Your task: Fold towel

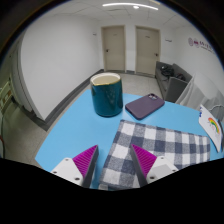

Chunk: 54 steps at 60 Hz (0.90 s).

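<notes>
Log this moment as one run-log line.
claw open, over towel edge | towel flat, unfolded | mug and phone beyond

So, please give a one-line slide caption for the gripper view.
Open gripper over a checked towel on a blue table, mug and phone beyond.

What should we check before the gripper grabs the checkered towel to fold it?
1. Fingers apart: ok. The gripper is open, its pink pads either side of the towel's near edge.
2. Towel within reach: ok. The towel lies on the blue table, its near part between the fingers.
3. Towel flat: cannot tell; only part of it shows.
4. Nothing on the towel: ok for the visible part. The teal mug and the purple phone sit beyond it.
5. Room to fold: cannot tell. The phone is close to the towel's far edge, and a printed card lies beside it.
</notes>
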Motion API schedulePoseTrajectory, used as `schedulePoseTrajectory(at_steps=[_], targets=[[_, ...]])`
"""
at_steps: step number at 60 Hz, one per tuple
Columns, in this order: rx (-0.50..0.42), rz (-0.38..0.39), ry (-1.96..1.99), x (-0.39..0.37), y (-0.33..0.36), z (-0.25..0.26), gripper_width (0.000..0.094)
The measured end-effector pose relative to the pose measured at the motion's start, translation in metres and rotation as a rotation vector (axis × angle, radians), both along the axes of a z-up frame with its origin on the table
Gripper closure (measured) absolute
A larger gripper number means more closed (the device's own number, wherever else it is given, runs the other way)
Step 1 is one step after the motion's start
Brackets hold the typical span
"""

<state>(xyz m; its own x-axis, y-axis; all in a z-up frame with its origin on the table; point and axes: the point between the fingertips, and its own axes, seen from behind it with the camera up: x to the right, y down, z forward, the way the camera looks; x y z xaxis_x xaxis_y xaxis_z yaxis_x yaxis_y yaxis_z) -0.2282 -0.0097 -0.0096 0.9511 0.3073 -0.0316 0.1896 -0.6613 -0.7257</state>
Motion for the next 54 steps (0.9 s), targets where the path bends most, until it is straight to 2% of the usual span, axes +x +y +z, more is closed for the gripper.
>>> schedulePoseTrajectory(at_steps=[9,10,11,12,19,27,35,40,44,49,54], targets=[[0.040,-0.001,-0.058,0.016,0.011,-0.008,0.0573],[0.043,-0.007,-0.059,0.017,0.011,-0.007,0.0553],[0.046,-0.017,-0.062,0.020,0.012,-0.007,0.0668],[0.050,-0.028,-0.066,0.024,0.012,-0.007,0.0744],[0.067,-0.045,-0.042,0.028,0.015,-0.006,0.0896],[0.052,-0.072,0.042,0.028,0.015,0.003,0.0929],[0.158,-0.114,0.100,0.056,0.022,0.069,0.0929],[0.214,-0.173,0.134,0.101,0.023,0.114,0.0927],[0.244,-0.238,0.095,0.155,0.029,0.129,0.0921],[0.238,-0.288,0.065,0.215,0.030,0.127,0.0903],[0.176,-0.367,0.002,0.279,0.031,0.094,0.0902]])
